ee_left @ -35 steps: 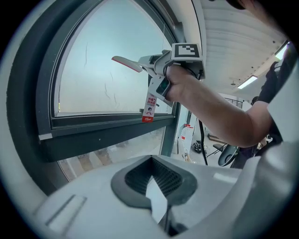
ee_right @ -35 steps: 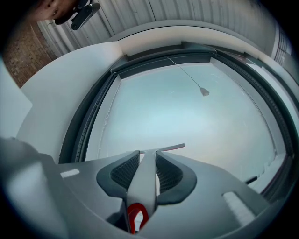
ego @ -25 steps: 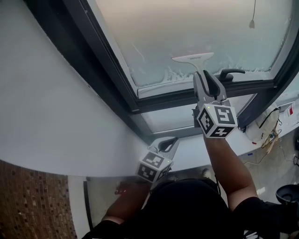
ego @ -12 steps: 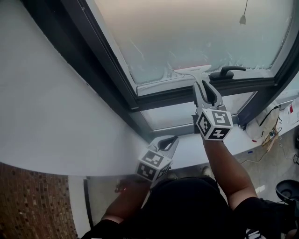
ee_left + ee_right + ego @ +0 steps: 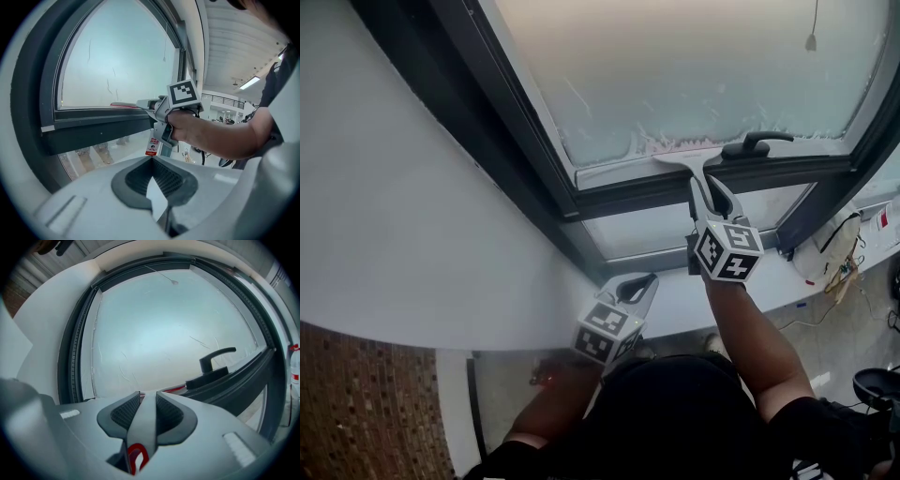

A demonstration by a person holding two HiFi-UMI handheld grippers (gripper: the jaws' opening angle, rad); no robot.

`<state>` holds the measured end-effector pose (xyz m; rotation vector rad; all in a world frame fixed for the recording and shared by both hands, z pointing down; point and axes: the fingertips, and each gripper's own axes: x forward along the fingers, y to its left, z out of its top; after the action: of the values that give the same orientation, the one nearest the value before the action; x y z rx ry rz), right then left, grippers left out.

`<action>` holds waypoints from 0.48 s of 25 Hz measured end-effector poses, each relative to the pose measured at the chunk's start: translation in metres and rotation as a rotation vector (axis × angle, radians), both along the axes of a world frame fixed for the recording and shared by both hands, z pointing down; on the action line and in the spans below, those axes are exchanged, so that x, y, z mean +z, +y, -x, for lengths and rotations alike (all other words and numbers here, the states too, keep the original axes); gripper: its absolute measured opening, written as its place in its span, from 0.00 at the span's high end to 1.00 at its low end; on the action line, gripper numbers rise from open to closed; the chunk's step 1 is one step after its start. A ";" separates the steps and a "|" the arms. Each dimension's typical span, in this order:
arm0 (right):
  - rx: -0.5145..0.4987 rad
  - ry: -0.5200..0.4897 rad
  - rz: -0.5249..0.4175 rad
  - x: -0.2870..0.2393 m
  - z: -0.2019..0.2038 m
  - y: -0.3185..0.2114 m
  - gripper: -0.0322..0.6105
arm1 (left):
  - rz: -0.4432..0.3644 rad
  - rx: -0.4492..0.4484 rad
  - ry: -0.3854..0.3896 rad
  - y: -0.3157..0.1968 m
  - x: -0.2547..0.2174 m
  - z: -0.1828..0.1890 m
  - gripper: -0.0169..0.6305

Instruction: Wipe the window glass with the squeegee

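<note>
Against the lower edge of the window glass point(image 5: 694, 75), the squeegee point(image 5: 685, 157) blade lies just left of the black window handle point(image 5: 756, 145). The right gripper view hides most of the blade behind the jaws. Right claw point(image 5: 710, 190) clamps the squeegee's grey handle, arm stretched forward. Left claw point(image 5: 634, 289) hangs low, closed on nothing, forearm partly hidden.

We see nearby
Black lever handle point(image 5: 757, 143) on the dark frame's point(image 5: 675, 192) bottom rail; tangled thin cables point(image 5: 847, 274) beyond its right corner.
</note>
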<state>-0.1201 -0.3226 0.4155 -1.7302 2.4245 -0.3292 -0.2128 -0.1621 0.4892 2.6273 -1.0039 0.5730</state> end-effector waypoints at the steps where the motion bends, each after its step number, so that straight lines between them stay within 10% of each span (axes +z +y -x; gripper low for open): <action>1: 0.001 0.004 0.000 0.001 0.000 0.000 0.75 | 0.000 -0.001 0.000 0.001 0.000 0.000 0.97; 12: -0.006 -0.021 0.022 0.006 0.004 0.000 0.75 | 0.011 -0.013 0.017 0.007 0.001 0.005 0.97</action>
<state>-0.1237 -0.3224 0.4218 -1.7203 2.4205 -0.3750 -0.2180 -0.1556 0.4903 2.6093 -1.0089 0.5512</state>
